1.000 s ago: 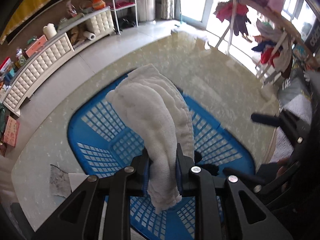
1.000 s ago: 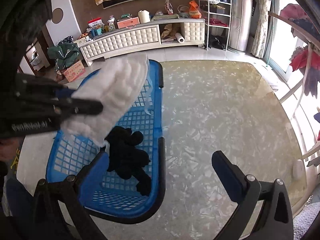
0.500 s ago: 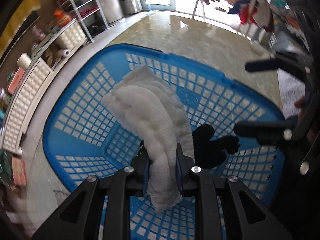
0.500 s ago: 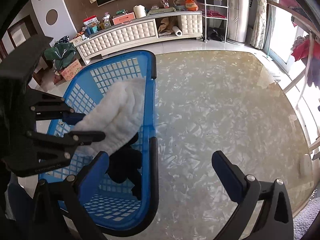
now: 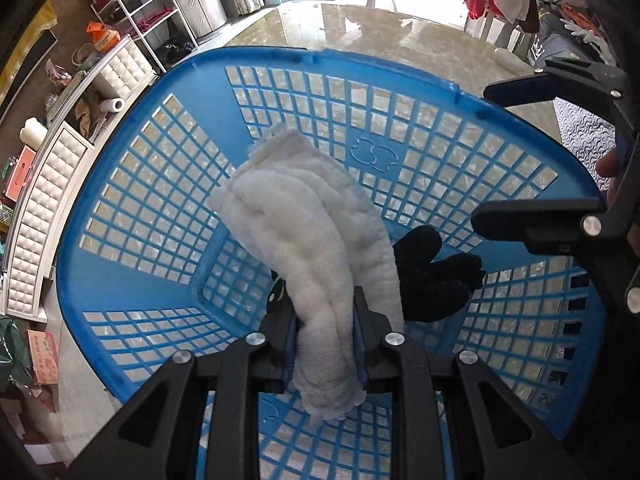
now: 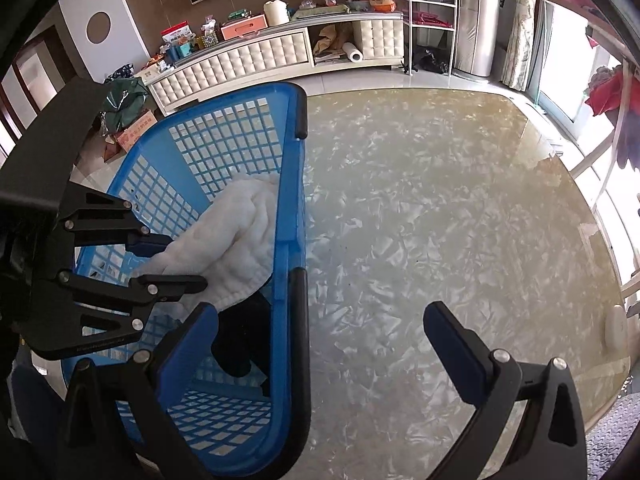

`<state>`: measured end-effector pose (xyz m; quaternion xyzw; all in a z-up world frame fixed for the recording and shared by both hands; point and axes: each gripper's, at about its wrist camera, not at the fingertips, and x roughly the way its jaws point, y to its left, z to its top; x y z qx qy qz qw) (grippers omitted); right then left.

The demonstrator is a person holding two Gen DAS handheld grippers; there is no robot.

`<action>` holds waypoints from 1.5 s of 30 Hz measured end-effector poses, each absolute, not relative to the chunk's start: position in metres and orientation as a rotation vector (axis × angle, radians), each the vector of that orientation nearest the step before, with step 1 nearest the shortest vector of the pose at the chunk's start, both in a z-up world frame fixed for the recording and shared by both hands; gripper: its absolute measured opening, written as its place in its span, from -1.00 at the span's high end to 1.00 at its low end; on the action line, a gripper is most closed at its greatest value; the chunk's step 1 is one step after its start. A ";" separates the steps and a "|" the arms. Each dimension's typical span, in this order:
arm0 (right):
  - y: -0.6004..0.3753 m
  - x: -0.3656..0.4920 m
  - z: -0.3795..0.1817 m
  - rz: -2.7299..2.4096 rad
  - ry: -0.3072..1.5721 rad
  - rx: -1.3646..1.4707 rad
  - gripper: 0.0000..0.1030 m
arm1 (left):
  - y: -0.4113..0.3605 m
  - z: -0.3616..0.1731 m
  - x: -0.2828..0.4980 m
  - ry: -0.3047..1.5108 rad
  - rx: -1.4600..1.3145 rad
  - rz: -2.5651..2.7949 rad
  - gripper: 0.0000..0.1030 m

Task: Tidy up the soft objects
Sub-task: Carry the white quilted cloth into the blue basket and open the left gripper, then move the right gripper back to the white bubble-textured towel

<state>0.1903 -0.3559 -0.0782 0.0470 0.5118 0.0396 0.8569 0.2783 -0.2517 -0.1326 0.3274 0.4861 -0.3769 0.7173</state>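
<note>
The left tongs (image 5: 324, 340), clenched on the white towel (image 5: 308, 236), have dropped into the blue basket (image 5: 160, 184); right tongs (image 6: 320, 340) gape empty. Released high, the towel could drape over the rim.

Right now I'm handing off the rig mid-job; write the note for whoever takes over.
Left gripper: shut on the white towel, held inside the blue laundry basket, not yet released.
Right gripper: open, empty, straddling the basket's near rim above the marbled table.
Done: black glove already lies in the basket.
Left: lower and release the towel beside the glove, then withdraw.
</note>
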 end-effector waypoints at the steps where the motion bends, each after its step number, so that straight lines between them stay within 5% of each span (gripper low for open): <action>1: -0.355 0.190 -0.078 0.084 1.075 0.098 -0.99 | -0.250 -0.132 0.278 1.076 0.725 -0.834 0.56; 5: -0.354 0.189 -0.080 0.080 1.083 0.091 -0.99 | -0.248 -0.132 0.277 1.067 0.713 -0.833 0.45; 9: -0.354 0.187 -0.079 0.091 1.080 0.104 -0.99 | -0.247 -0.131 0.275 1.055 0.720 -0.824 -0.07; 11: -0.354 0.187 -0.079 0.091 1.080 0.104 -0.99 | -0.247 -0.129 0.273 1.048 0.723 -0.828 -0.16; 20: -0.353 0.179 -0.071 0.103 1.069 0.104 -0.99 | -0.241 -0.112 0.265 1.028 0.727 -0.798 -0.20; 24: -0.353 0.175 -0.065 0.090 1.063 0.104 -0.99 | -0.232 -0.092 0.255 0.993 0.703 -0.768 -0.66; 28: -0.350 0.169 -0.052 0.090 1.030 0.121 -0.99 | -0.218 -0.075 0.249 0.971 0.679 -0.746 -0.81; 29: -0.348 0.166 -0.047 0.092 1.021 0.117 -0.99 | -0.214 -0.070 0.245 0.974 0.662 -0.748 -0.98; 45: -0.296 0.141 -0.015 0.141 0.964 0.080 -0.99 | -0.125 0.002 0.194 0.865 0.427 -0.592 -1.00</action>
